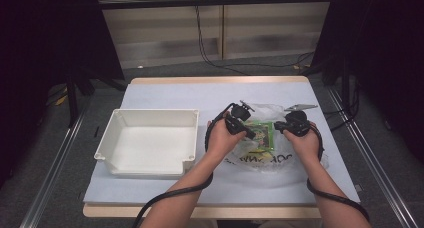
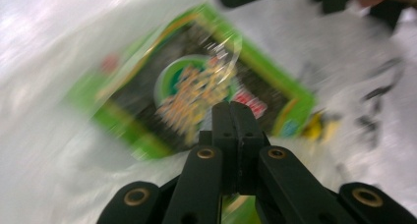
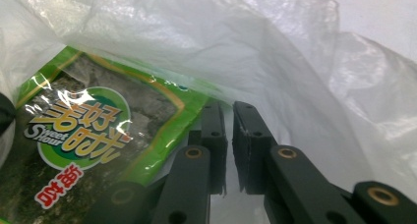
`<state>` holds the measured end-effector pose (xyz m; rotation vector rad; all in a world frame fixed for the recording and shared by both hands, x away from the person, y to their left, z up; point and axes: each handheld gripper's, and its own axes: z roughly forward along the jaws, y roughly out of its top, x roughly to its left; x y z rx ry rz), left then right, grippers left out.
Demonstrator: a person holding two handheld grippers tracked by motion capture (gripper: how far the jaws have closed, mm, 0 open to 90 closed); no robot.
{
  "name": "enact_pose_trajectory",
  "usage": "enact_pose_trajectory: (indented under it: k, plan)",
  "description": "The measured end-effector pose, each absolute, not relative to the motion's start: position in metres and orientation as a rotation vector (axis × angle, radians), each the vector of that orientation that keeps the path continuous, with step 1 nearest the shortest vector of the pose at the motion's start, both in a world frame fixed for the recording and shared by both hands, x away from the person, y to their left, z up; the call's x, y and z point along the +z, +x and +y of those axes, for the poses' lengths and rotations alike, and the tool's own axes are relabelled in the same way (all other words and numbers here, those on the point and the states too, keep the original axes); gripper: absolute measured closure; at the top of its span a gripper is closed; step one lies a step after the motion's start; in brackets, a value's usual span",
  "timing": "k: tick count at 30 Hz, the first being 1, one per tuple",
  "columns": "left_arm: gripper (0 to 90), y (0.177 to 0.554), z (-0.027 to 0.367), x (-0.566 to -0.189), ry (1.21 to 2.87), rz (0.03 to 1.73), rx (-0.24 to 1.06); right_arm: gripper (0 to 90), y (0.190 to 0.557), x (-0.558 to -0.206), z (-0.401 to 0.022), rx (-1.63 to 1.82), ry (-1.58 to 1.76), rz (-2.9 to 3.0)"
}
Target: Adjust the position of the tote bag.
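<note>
A clear plastic bag (image 1: 260,160) with black lettering lies right of the table's middle, and a green snack packet (image 1: 263,134) rests in it. My left gripper (image 1: 251,133) reaches in from the left. Its jaws are pressed flat together (image 2: 235,108) above the packet (image 2: 147,106), and I cannot tell whether bag film (image 2: 49,62) is nipped between them. My right gripper (image 1: 276,129) comes in from the right. Its jaws (image 3: 228,108) stand nearly together on the bag's thin film (image 3: 275,52), right beside the packet's edge (image 3: 88,130).
An empty white bin (image 1: 150,119) stands on the left half of the white table cover (image 1: 200,95). Black cables trail from both grippers along the forearms. Dark curtains and stands flank the table, and cables run over the floor behind it.
</note>
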<state>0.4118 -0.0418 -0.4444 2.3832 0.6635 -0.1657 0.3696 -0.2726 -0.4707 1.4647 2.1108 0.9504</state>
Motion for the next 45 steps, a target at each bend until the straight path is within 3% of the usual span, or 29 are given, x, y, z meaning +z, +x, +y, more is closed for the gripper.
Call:
enact_pose_trajectory:
  k: [11,18,35,45]
  plan:
    - [90.0,0.427,-0.024,-0.446,2.457,0.763,-0.051,84.4,0.372,-0.469,-0.275,0.965,1.464,2.096]
    - [90.0,0.439,-0.021,-0.457,2.415,0.846,0.038,84.2,0.375,-0.473,-0.275,0.976,1.484,2.074]
    - [90.0,0.449,-0.02,-0.468,2.391,0.893,0.044,85.8,0.391,-0.49,-0.278,0.974,1.535,2.052]
    - [89.0,0.446,-0.016,-0.467,2.404,0.872,0.04,73.2,0.369,-0.473,-0.278,1.014,1.499,2.066]
